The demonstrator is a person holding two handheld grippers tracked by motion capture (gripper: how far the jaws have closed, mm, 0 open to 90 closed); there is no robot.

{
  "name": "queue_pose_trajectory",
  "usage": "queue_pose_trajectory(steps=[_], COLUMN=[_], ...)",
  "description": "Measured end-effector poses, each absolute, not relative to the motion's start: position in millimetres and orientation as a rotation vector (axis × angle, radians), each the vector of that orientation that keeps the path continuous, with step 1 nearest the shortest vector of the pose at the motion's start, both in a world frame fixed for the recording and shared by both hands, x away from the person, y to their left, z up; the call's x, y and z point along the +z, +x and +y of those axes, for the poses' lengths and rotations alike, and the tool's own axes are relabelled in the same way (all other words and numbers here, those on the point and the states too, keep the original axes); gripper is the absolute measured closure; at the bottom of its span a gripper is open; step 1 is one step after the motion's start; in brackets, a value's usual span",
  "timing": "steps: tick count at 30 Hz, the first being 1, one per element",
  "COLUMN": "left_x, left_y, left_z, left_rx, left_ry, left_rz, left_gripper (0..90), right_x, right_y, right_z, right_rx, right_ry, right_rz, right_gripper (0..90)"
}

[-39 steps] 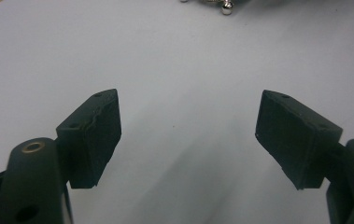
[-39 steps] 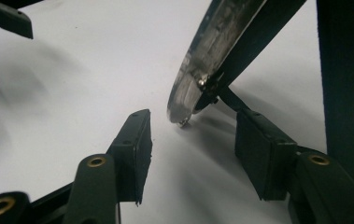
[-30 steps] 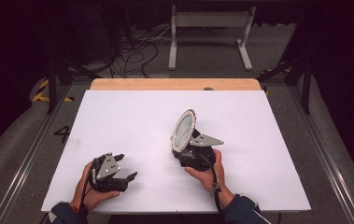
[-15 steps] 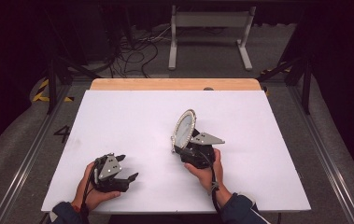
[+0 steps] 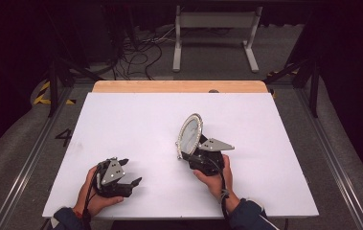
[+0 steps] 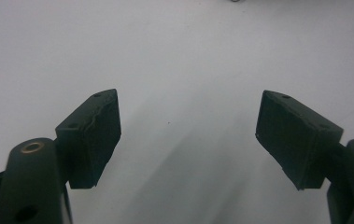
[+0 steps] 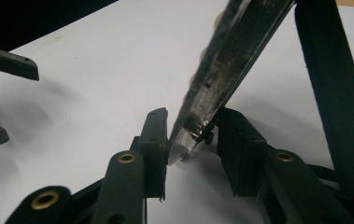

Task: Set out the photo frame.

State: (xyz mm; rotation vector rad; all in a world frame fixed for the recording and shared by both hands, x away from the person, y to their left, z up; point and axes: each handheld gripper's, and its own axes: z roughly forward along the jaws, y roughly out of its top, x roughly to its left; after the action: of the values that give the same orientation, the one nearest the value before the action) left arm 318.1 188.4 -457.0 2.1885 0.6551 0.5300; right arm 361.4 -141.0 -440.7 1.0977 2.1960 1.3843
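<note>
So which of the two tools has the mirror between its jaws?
The right tool: its jaws have just been closing around the mirror edge. The left tool stands open over bare table.

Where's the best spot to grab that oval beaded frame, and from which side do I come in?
Take the oval frame by its thin lower rim, coming in edge-on from the person's side, one pad on each face. It stands tilted on its back strut, so the rim is narrow enough to pinch, while the strut crowds the rear. The right gripper has just been closing there, with the rim between its jaws.
</note>
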Motion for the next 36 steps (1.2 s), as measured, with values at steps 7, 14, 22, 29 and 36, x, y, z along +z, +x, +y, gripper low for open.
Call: queue_pose_trajectory(steps=[7, 14, 22, 29, 36], left_x=[-456.4, -455.2, -455.9, -456.6, -457.2], left_y=[317.8, 316.6, 316.9, 316.8, 317.2], left_z=[188.4, 188.8, 187.5, 186.5, 186.0], left_rx=[0.533, 0.532, 0.533, 0.529, 0.525], left_ry=[2.184, 2.179, 2.189, 2.194, 2.2], left_rz=[0.653, 0.65, 0.644, 0.644, 0.636], left_gripper=[22.6, 22.4, 22.2, 22.1, 22.0], right_x=[-438.5, -437.2, -440.6, -447.0, -447.4], right_y=[357.4, 353.6, 353.8, 358.5, 360.2], right_z=[-146.5, -149.7, -144.7, -135.1, -135.1], right_rx=[1.365, 1.364, 1.334, 1.316, 1.346], right_ry=[1.063, 1.04, 1.045, 1.087, 1.106], right_rz=[2.227, 2.228, 2.208, 2.174, 2.149], right_gripper=[66.0, 67.2, 59.2, 54.9, 63.2])
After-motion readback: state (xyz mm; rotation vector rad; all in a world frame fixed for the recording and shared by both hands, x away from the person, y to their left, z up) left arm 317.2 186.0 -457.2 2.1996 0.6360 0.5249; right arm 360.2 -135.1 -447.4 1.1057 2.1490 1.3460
